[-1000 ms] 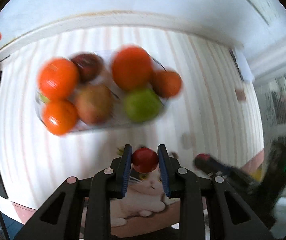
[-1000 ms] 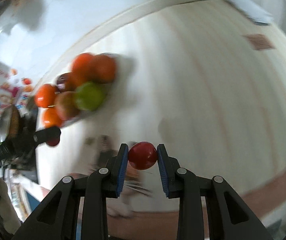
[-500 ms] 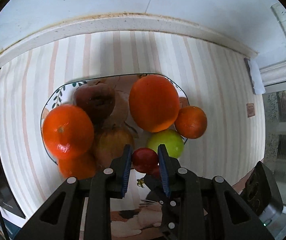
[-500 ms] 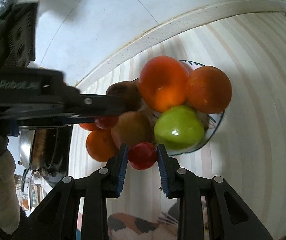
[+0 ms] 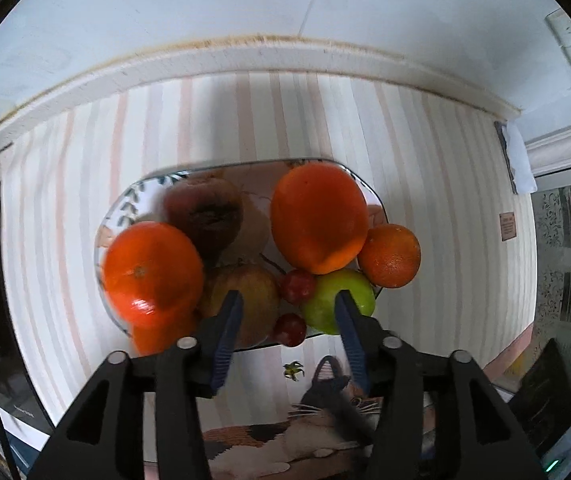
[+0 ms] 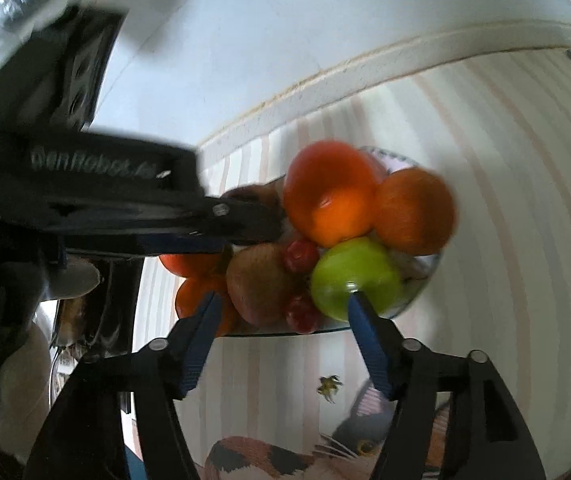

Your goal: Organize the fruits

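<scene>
Both tongs stood wide and held nothing. In the left wrist view the left gripper (image 5: 288, 314) spread its blue fingers (image 5: 227, 330) over the near edge of the plate (image 5: 119, 216), and in the right wrist view the right gripper (image 6: 281, 318) did the same from a little further round to the side. The two small red fruits lay on the plate: the upper red fruit (image 5: 298, 286) was wedged between the brownish apple (image 5: 245, 300) and the green apple (image 5: 337, 304), just below the large orange (image 5: 319, 216), and the lower red fruit (image 5: 289, 329) sat at the plate's near rim. From the left tongs the lower one lay dead ahead at twelve o'clock, almost between the fingertips, with the upper one just beyond it on the same line. From the right tongs the lower fruit (image 6: 301, 314) was also at about twelve o'clock and the upper (image 6: 300, 255) slightly further on. Both were round, so no long axis governed any approach. Neither hand seemed clearly nearer; both hung just beside the near rim. The plate looked crowded, with a second orange (image 5: 153, 272) at its nine o'clock side and a third (image 5: 389, 256) overhanging the three o'clock rim, so a careless withdrawal might have nudged a fruit off. The striped cloth (image 5: 445, 184) beyond the plate showed no loose fruit, so sorting seemed far along.
</scene>
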Motion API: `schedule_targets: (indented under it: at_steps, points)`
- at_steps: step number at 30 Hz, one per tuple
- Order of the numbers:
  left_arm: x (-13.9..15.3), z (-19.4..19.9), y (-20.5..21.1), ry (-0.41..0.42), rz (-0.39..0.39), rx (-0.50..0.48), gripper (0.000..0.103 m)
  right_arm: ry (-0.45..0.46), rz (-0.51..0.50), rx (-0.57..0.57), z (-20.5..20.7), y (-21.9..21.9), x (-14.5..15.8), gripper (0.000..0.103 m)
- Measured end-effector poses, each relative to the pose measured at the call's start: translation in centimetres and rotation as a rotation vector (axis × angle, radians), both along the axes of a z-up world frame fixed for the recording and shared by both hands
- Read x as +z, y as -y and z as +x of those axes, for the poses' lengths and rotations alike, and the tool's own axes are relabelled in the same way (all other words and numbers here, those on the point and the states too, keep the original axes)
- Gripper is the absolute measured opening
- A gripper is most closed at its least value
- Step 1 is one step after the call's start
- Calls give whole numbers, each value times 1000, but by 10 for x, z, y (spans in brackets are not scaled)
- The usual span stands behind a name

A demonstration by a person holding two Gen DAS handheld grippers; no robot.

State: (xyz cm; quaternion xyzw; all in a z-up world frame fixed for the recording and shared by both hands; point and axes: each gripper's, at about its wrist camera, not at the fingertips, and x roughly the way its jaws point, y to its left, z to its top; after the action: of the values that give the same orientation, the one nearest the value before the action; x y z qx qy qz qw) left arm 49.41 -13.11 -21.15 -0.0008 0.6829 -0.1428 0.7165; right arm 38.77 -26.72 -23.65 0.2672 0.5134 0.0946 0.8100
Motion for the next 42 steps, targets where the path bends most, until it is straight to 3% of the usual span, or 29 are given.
schedule_targets:
  at_steps: [4,10,15,21,30,36,42]
  points:
    - [15,-16,-19,78,25,43,66,-28,-78,-33,-9,18,15,94]
    - [29,-53,-46,202,111,121,90,-91,-282,-21,-10,26,31,96]
    - [30,-77,-56,229,150,169,90,-76,-376,18,-10,23,47,98]
    - [39,-100,-60,274,191,204,91,-55,-409,42,-14,21,70,99]
    - [86,-147,-67,394,170,239,91,-1,-435,50,-48,16,110,99]
    - [130,-206,-71,488,150,234,91,76,-448,39,-103,3,161,99]
    - [175,-280,-85,590,133,209,91,145,-461,4,-187,-14,214,99]
